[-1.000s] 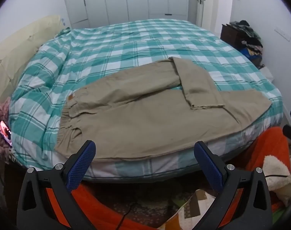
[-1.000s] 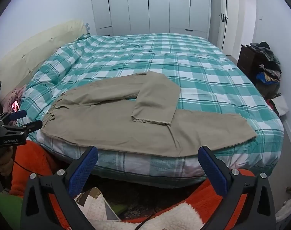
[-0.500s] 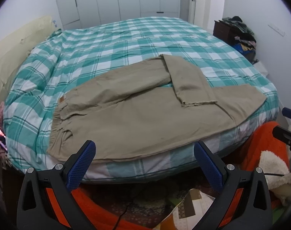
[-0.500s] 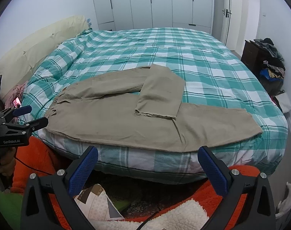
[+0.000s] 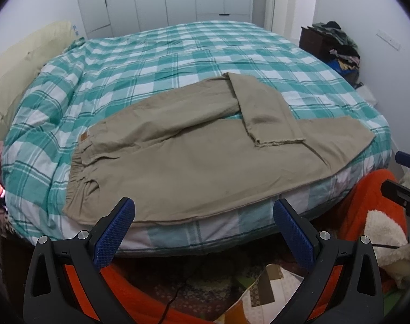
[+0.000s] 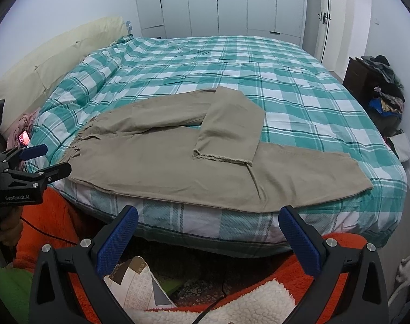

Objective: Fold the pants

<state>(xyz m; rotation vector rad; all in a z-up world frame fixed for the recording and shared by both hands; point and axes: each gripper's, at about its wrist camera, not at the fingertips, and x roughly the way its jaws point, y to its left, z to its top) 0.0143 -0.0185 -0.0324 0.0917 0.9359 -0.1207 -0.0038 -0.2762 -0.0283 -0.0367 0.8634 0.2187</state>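
Khaki pants (image 5: 194,159) (image 6: 178,159) lie flat along the near edge of a bed with a teal-and-white checked cover (image 5: 178,54) (image 6: 259,67). The waistband is at the left; the far leg is bent back so its cuff rests on the near leg. My left gripper (image 5: 203,218) hangs open below the bed's near edge, in front of the waist end, holding nothing. My right gripper (image 6: 209,225) is open too, just short of the near leg, touching nothing. The left gripper (image 6: 43,159) also shows at the left edge of the right wrist view.
A cream headboard (image 5: 21,62) runs along the left. White wardrobe doors (image 6: 218,2) stand behind the bed. A dark cabinet piled with clothes (image 5: 329,43) sits at the right wall. Orange and white fleece (image 6: 232,305) and a patterned rug (image 5: 194,289) lie below the grippers.
Both views have shifted slightly, with the bed and pants sitting a little closer and lower in frame. The pants have not moved and both grippers stay open.
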